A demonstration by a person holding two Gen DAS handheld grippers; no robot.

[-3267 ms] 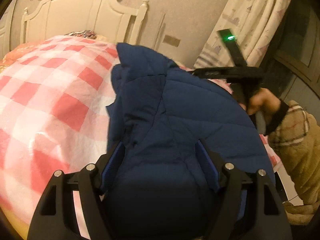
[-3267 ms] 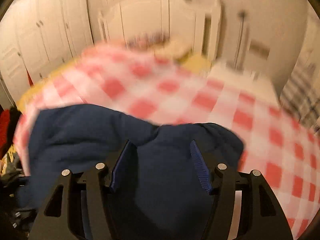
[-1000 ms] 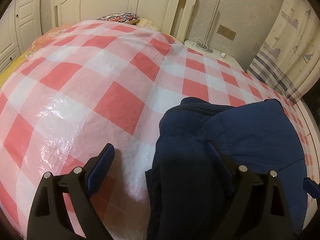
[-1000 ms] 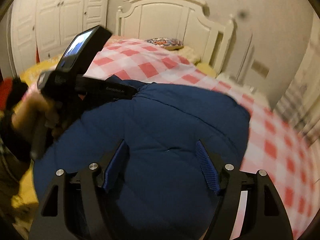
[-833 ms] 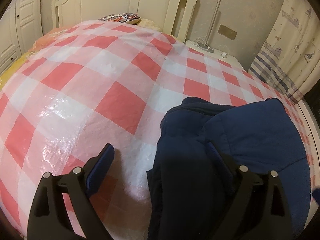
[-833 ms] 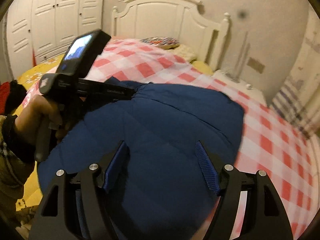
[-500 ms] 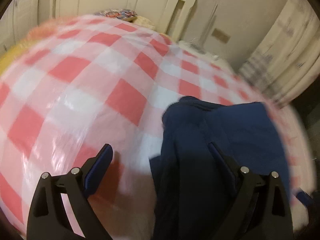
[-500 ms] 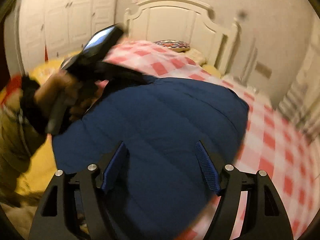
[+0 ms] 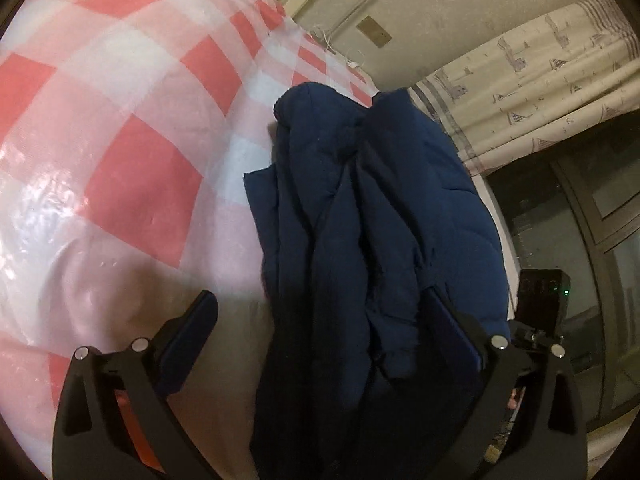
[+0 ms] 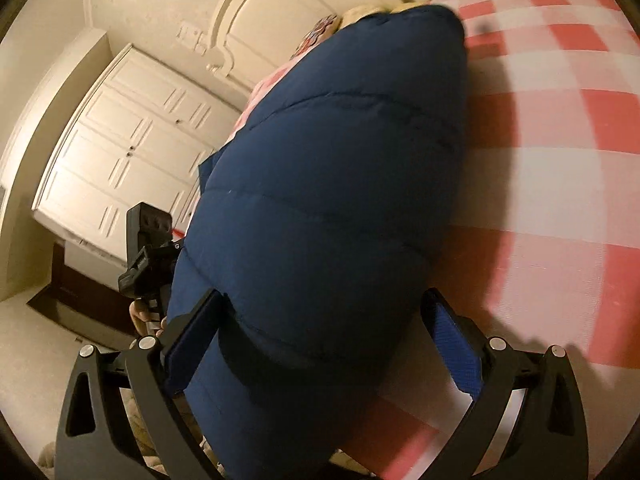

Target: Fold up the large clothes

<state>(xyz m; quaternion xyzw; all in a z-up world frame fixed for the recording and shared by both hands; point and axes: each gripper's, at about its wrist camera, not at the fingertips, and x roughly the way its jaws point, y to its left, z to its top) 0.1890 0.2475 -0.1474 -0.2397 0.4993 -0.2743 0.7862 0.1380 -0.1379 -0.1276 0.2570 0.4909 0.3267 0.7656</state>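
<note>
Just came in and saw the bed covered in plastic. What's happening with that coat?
A person is folding a navy puffer jacket on the pink checked bed cover, a handheld gripper in each hand. The left gripper and the right gripper both have their jaws spread wide, just opened further, with the jacket's bulk lying loose between them. The jacket sits bunched near the bed's edge, neither gripper clamping it.

A home bedroom; a bed (image 9: 120, 128) under a pink-and-white checked cover fills the left of the frame; a cream headboard (image 10: 304, 12) and panelled wardrobe (image 10: 132, 140) upper left; patterned curtains (image 9: 540, 80) upper right.
</note>
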